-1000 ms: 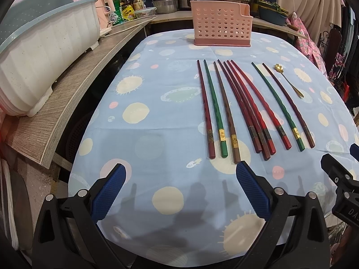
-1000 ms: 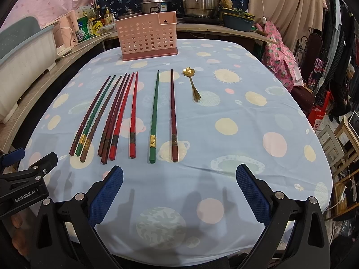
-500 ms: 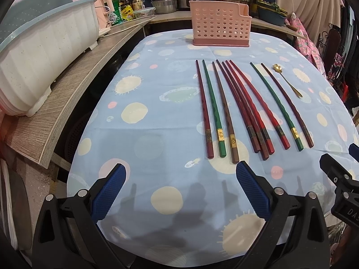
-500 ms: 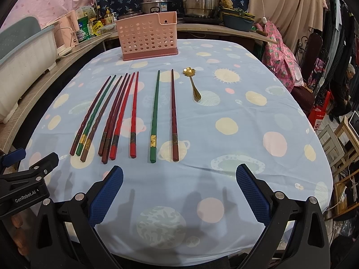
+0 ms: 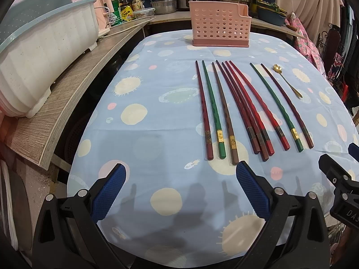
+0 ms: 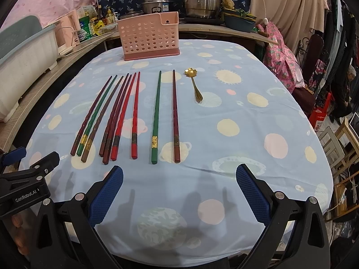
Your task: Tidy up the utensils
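Several red, green and brown chopsticks [image 5: 244,109] [image 6: 121,116] lie side by side on the blue spotted tablecloth, thick ends toward me. A small gold spoon [image 5: 287,80] [image 6: 194,85] lies to their right. A pink perforated utensil holder [image 5: 219,27] [image 6: 150,38] stands upright at the table's far end. My left gripper [image 5: 179,179] hovers open over the near edge, just short of the leftmost chopsticks. My right gripper [image 6: 179,179] is open too, near the green and dark red pair [image 6: 166,116]. Both hold nothing.
A wooden counter [image 5: 74,94] runs along the left with a white dish rack [image 5: 40,58], bottles and pots behind. Chairs and hanging clothes [image 6: 336,78] crowd the right side. Bare tablecloth [image 6: 258,116] spreads to the right of the spoon.
Both grippers have crept slightly forward toward the chopsticks. Nothing on the table has moved.
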